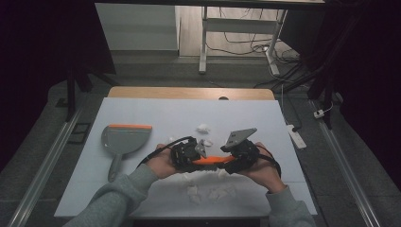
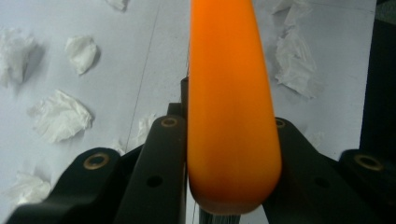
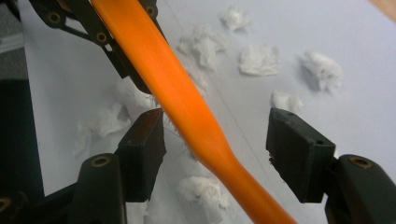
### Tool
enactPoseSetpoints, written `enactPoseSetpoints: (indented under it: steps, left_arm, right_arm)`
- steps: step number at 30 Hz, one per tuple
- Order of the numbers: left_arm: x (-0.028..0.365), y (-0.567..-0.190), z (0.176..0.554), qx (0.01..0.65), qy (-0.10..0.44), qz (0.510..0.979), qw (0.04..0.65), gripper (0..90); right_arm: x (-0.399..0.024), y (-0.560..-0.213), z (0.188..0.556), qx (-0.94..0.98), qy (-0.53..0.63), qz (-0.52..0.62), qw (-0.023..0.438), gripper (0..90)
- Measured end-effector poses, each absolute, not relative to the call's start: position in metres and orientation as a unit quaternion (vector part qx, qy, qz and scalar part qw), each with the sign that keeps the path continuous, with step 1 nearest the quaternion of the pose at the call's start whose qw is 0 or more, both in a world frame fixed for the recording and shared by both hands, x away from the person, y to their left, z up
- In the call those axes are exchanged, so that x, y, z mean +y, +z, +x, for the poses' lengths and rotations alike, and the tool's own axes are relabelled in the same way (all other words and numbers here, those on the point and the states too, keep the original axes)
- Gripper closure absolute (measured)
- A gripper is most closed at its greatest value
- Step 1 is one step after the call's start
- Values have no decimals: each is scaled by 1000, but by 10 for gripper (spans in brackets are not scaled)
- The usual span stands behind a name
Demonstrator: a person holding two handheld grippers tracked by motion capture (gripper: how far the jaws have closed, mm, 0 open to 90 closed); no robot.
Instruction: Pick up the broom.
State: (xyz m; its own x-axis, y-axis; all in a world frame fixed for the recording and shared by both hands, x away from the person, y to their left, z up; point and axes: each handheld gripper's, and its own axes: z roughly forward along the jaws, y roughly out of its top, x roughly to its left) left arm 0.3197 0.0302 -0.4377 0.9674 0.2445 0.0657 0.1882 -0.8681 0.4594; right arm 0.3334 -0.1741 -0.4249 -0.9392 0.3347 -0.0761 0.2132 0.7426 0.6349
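An orange brush handle [image 1: 213, 161] hangs just above the white table sheet between my two grippers. My left gripper [image 1: 201, 160] is shut on its thick rounded end [image 2: 231, 116]; both jaws press its sides and a few grey bristles show beneath. My right gripper [image 1: 230, 163] faces it from the right. Its jaws stand open around the narrow part of the handle [image 3: 196, 121], which runs slantwise between them. The handle lies close to one pad [image 3: 142, 149]; the other pad [image 3: 294, 149] is well clear. Crumpled white paper scraps [image 1: 213, 191] lie on the sheet below.
A grey dustpan [image 1: 124, 141] with an orange lip lies at the left of the sheet, handle toward me. More paper scraps [image 1: 204, 127] sit behind the grippers and others [image 3: 259, 60] are scattered around. The sheet's front edge is near the person's sleeves.
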Motion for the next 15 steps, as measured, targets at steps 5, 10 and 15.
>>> enactPoseSetpoints:
  steps: [5,10,15]
  left_arm:
    - [27,-435,319,99,61,965,233,789]
    - [26,-434,318,94,61,966,234,789]
    - [28,-434,320,90,56,965,240,787]
  right_arm:
    - [-169,-433,334,942,297,133,84,454]
    - [-169,-435,332,946,292,112,81,586]
    - [-168,-434,329,952,283,87,81,635]
